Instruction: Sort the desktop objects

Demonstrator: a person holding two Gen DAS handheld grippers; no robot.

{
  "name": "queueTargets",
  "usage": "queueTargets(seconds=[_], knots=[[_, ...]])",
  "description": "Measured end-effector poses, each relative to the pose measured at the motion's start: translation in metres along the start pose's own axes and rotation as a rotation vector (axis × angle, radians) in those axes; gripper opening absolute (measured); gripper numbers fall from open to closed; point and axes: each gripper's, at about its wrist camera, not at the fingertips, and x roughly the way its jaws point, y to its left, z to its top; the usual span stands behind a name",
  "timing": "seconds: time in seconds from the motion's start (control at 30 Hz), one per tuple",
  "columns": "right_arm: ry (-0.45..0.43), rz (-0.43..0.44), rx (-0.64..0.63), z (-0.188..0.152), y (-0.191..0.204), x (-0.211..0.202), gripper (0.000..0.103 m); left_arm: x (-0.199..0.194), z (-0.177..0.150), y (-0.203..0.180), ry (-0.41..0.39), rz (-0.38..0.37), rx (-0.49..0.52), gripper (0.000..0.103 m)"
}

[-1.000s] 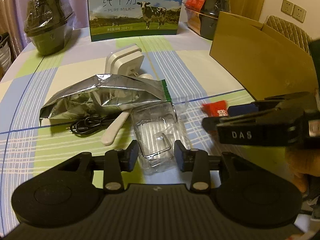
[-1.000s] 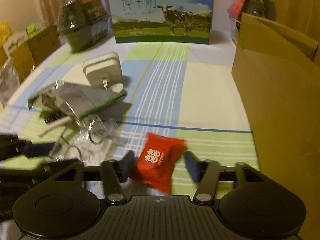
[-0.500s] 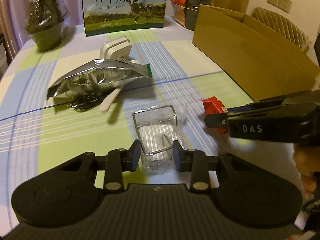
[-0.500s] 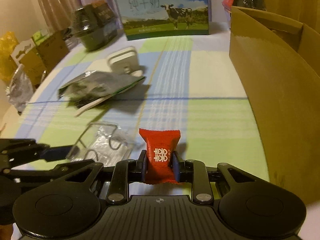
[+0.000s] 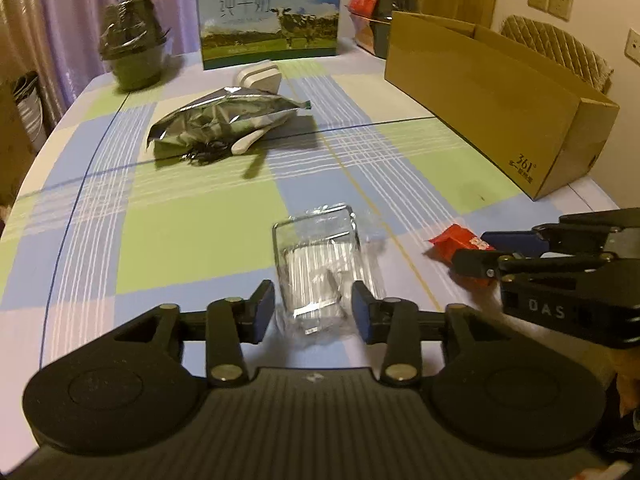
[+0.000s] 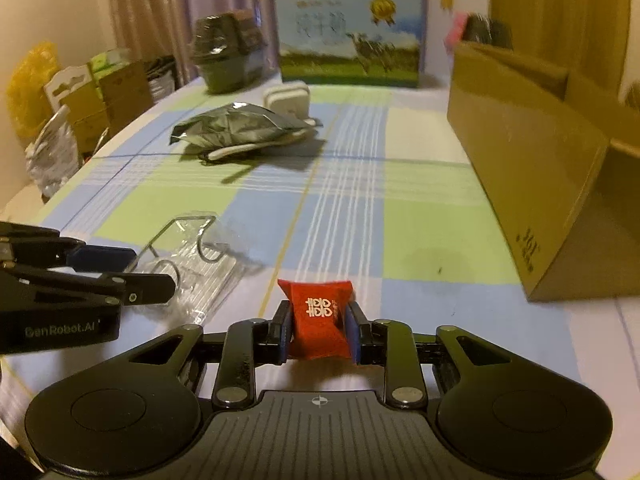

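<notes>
While the right gripper's [image 6: 318,330] fingers are pinching a red candy packet [image 6: 318,320], the left gripper's [image 5: 314,314] fingers are straddling, without visibly squeezing, a clear plastic package [image 5: 316,264] at the surface's [image 5: 192,224] 6 o'clock edge.

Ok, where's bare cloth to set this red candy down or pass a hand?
Open tablecloth runs between the cardboard box and the foil bag. Another bare patch lies on the foil bag's near side, beyond the clear plastic packet. It is crowded around the foil bag, with the white charger and black cable there.
</notes>
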Motion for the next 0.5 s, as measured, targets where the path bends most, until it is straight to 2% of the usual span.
queueTargets(seconds=[0.07, 0.13, 0.5], knots=[[-0.008, -0.018, -0.006, -0.006, -0.001, -0.001, 0.036, -0.001, -0.003, 0.000, -0.011, 0.006, -0.012, 0.048], [0.001, -0.014, 0.019, -0.009, -0.004, 0.000, 0.052, 0.001, -0.001, -0.001, -0.014, 0.004, -0.011, 0.053], [-0.014, -0.017, -0.002, -0.019, 0.000, 0.006, 0.054, 0.012, -0.002, -0.004, -0.014, -0.004, -0.033, 0.056]])
